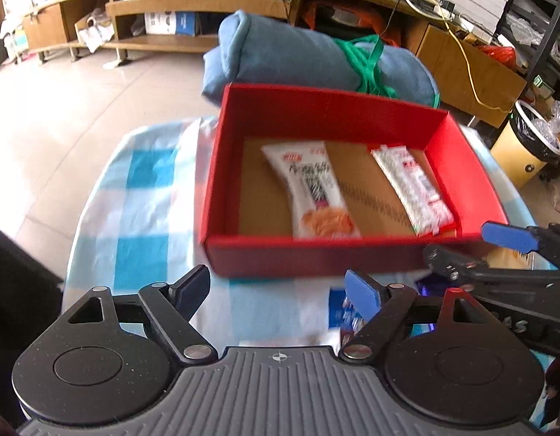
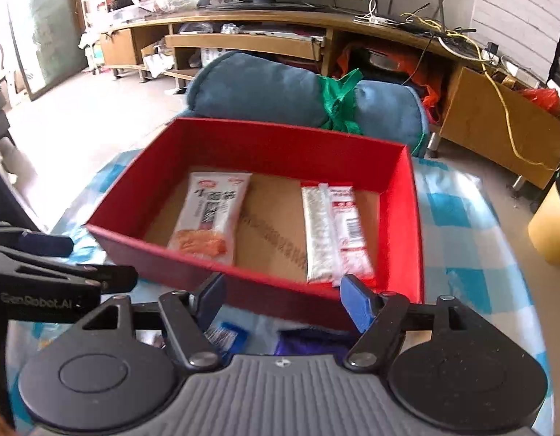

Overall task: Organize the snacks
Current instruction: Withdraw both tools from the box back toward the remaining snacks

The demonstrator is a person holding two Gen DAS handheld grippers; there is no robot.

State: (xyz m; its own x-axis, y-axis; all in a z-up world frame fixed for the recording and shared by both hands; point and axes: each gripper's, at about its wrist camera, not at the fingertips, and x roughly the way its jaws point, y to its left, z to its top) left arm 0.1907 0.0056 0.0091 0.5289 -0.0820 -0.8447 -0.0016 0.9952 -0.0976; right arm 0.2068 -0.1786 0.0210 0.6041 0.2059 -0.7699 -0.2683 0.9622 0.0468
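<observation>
A red box [image 1: 327, 112] [image 2: 280, 138] with a brown cardboard floor sits on the blue-checked cloth. Inside lie a white snack pack with an orange picture [image 1: 312, 189] [image 2: 211, 214] and a white-and-red pack [image 1: 414, 189] [image 2: 332, 232] near the right wall. My left gripper [image 1: 280, 290] stands open in front of the box's near wall, nothing between its fingers. My right gripper [image 2: 283, 301] is also open and empty at the near wall; it shows in the left wrist view [image 1: 472, 247] at the box's near right corner. A blue-wrapped snack [image 1: 347, 314] [image 2: 225, 336] and a purple pack [image 2: 312, 341] lie on the cloth under the grippers.
A rolled blue blanket tied with green cord [image 1: 316, 61] [image 2: 301, 98] lies just behind the box. A wooden TV stand [image 2: 251, 32] runs along the far wall. A yellow bin [image 1: 527, 149] stands on the floor to the right. The table's cloth [image 1: 142, 196] drops off at the left.
</observation>
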